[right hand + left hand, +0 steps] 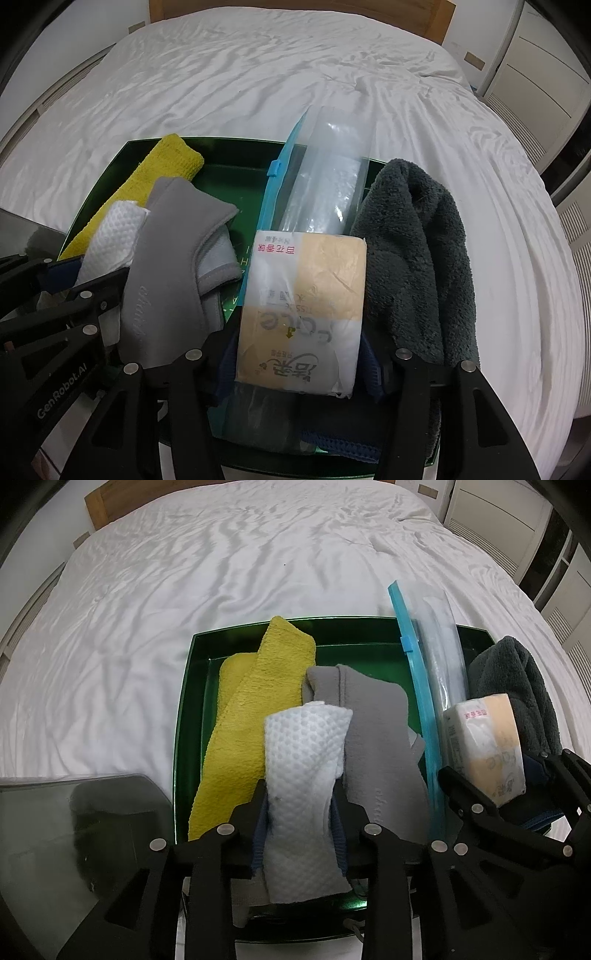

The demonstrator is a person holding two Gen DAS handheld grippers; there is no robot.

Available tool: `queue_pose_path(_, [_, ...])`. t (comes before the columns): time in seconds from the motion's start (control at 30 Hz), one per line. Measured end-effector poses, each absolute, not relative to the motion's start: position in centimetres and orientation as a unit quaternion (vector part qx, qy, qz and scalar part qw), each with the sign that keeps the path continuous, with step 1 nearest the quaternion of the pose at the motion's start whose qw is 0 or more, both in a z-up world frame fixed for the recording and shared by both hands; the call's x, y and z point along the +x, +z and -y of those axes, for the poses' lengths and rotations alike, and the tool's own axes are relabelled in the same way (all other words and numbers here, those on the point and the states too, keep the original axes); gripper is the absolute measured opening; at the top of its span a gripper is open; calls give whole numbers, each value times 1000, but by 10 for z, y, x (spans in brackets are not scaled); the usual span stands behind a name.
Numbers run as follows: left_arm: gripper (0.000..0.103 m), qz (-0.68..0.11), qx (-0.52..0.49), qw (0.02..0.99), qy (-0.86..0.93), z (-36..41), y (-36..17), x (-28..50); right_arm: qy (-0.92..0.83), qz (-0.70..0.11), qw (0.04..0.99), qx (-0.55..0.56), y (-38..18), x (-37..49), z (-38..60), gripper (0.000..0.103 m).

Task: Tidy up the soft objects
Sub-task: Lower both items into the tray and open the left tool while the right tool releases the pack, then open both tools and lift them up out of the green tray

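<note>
Left gripper [301,818] clamped on white dimpled cloth [306,753] at lower centre, lifted over green tray [184,716] for sorting; right gripper [301,356] pinching tissue pack [303,317] lower centre, clear of dark towel [417,258].

Towel [243,709] left of pouch [373,731]

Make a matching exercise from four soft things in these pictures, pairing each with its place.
1. white dimpled cloth
2. paper tissue pack
3. yellow terry towel
4. dark grey fleece towel

a. draped over the green tray's right edge
b. in the left claw
c. left side of the green tray
d. in the right claw

Pairs: 1-b, 2-d, 3-c, 4-a
</note>
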State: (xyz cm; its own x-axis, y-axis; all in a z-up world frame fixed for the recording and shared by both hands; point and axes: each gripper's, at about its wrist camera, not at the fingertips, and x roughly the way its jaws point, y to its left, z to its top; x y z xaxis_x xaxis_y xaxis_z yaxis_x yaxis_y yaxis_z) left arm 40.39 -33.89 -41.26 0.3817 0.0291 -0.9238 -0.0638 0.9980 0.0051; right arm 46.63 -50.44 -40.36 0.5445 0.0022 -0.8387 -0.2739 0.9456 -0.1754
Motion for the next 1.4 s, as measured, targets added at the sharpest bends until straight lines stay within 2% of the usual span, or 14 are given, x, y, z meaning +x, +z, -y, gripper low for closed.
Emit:
queue_pose_path(0.1, [36, -555, -12, 831, 30, 339, -413, 404, 81, -470, 866, -149, -405, 466, 503, 59])
queue_pose_path(0.23, [38, -556, -12, 831, 31, 339, -413, 404, 82, -469, 866, -152, -406, 465, 503, 60])
queue_pose_path(0.4, [46, -555, -9, 831, 36, 338, -415, 405, 84, -469, 865, -157, -407, 466, 503, 63])
queue_pose_path(0.6, [48, -555, -11, 831, 37, 337, -415, 405, 87, -466, 865, -162, -407, 466, 502, 63])
queue_pose_path(0.67, [53, -554, -11, 831, 38, 337, -414, 405, 90, -465, 865, -167, -407, 465, 502, 67])
queue_pose_path(1.13, [56, -546, -7, 837, 45, 339, -408, 401, 98, -451, 869, -180, -400, 455, 500, 71])
queue_pose_path(1.27, [65, -540, -7, 840, 52, 338, -403, 400, 102, -447, 870, -183, -397, 450, 500, 75])
queue_pose_path(1.4, [67, -536, -5, 842, 56, 338, -400, 397, 104, -439, 873, -185, -392, 442, 499, 81])
